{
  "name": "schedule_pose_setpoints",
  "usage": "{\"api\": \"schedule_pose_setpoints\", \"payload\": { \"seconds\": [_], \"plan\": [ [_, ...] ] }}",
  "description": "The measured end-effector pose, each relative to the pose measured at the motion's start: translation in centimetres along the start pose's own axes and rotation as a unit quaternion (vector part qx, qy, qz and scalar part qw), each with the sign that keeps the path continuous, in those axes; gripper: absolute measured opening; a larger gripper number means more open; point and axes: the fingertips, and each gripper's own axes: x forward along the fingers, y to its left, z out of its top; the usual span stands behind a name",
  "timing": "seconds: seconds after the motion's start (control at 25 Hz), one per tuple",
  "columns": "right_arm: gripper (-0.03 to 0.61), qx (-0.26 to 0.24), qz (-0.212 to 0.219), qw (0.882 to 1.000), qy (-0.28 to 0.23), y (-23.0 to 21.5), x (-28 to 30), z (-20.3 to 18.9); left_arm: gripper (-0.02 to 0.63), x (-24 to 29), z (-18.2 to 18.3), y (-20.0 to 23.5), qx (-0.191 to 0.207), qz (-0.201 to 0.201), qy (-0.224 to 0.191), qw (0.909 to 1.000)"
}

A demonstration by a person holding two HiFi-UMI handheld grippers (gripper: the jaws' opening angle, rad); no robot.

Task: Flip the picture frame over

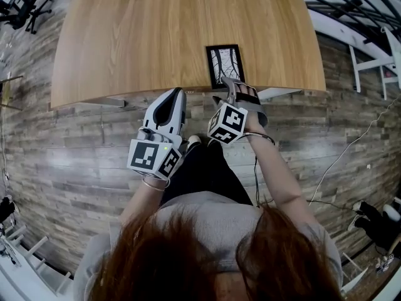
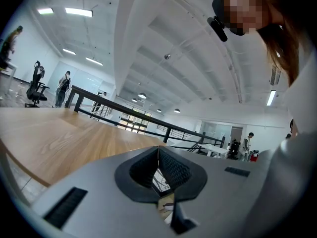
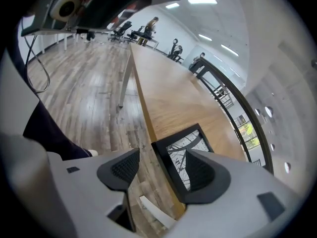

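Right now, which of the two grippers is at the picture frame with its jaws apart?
The right gripper: its open jaws straddle the near edge of the picture frame. The left gripper is shut and empty.

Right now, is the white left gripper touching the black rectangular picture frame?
Apart. The head view shows bare wooden tabletop between the white left gripper and the black rectangular picture frame.

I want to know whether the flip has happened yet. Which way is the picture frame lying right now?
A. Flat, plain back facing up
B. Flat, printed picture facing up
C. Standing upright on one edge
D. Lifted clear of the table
B: the picture frame lies flat on the table near its front edge, and its black-and-white branch print faces up.
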Motion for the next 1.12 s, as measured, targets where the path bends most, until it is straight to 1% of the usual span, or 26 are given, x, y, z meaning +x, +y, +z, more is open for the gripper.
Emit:
{"api": "schedule_pose_setpoints", "payload": {
  "seconds": [0.08,0.16,0.2,0.24,0.28,0.32,0.4,0.48,0.52,0.56,0.6,0.64,0.68,0.76,0.84,0.88,0.92,0.96,1.12],
  "plan": [
    [0.278,0.047,-0.019,0.998,-0.027,-0.9,-1.1,0.1,0.008,0.0,0.0,0.2,0.001,0.002,0.000,1.0000],
    [0.278,0.105,-0.031,0.992,-0.062,-1.8,-2.5,0.3,0.008,0.0,0.1,0.4,0.002,0.004,-0.002,1.0000],
    [0.276,0.138,-0.037,0.986,-0.088,-2.4,-3.7,0.5,0.009,0.0,0.2,0.5,0.003,0.005,-0.003,1.0000],
    [0.276,0.174,-0.041,0.976,-0.120,-3.2,-5.2,0.9,0.009,0.1,0.4,0.4,0.004,0.005,-0.005,1.0000],
    [0.276,0.212,-0.044,0.963,-0.158,-4.1,-7.2,1.5,0.009,0.1,0.7,0.3,0.004,0.004,-0.008,1.0000],
    [0.276,0.247,-0.047,0.947,-0.199,-5.2,-9.3,2.1,0.008,0.2,1.1,0.2,0.005,0.002,-0.012,0.9999],
    [0.276,0.296,-0.058,0.912,-0.280,-7.6,-13.9,3.3,0.009,0.3,2.1,-0.1,0.004,-0.003,-0.025,0.9997],
    [0.275,0.321,-0.076,0.876,-0.352,-9.8,-18.0,4.2,0.008,0.5,3.3,-0.7,0.005,-0.010,-0.039,0.9992],
    [0.273,0.329,-0.085,0.861,-0.379,-10.6,-19.7,4.5,0.009,0.6,3.9,-1.1,0.008,-0.015,-0.046,0.9988],
    [0.273,0.333,-0.095,0.849,-0.399,-11.2,-21.0,4.8,0.008,0.6,4.4,-1.6,0.011,-0.020,-0.052,0.9984],
    [0.270,0.332,-0.107,0.841,-0.413,-11.6,-22.1,5.1,0.009,0.7,4.9,-2.2,0.015,-0.026,-0.058,0.9979],
    [0.259,0.327,-0.121,0.836,-0.423,-11.8,-23.0,5.4,0.009,0.7,5.4,-2.7,0.018,-0.031,-0.063,0.9973],
    [0.225,0.321,-0.134,0.833,-0.430,-11.9,-23.7,5.6,0.009,0.7,5.8,-3.2,0.021,-0.035,-0.068,0.9968],
    [0.108,0.320,-0.152,0.825,-0.441,-11.9,-24.8,5.8,0.008,0.7,6.5,-4.1,0.024,-0.040,-0.077,0.9959],
    [0.034,0.338,-0.153,0.811,-0.453,-11.9,-25.6,5.9,0.008,0.7,7.3,-4.9,0.022,-0.046,-0.085,0.9951],
    [0.017,0.350,-0.149,0.803,-0.459,-11.9,-25.9,5.9,0.008,0.6,7.6,-5.3,0.020,-0.051,-0.089,0.9946],
    [0.015,0.361,-0.146,0.796,-0.464,-11.9,-26.1,5.9,0.008,0.5,8.0,-5.8,0.018,-0.056,-0.092,0.9940],
    [0.015,0.370,-0.145,0.792,-0.464,-11.8,-26.1,5.8,0.009,0.4,8.2,-6.3,0.018,-0.062,-0.095,0.9933],
    [0.015,0.408,-0.141,0.787,-0.441,-11.5,-25.1,4.7,0.008,0.0,8.3,-7.7,0.024,-0.076,-0.096,0.9922]
  ]
}}
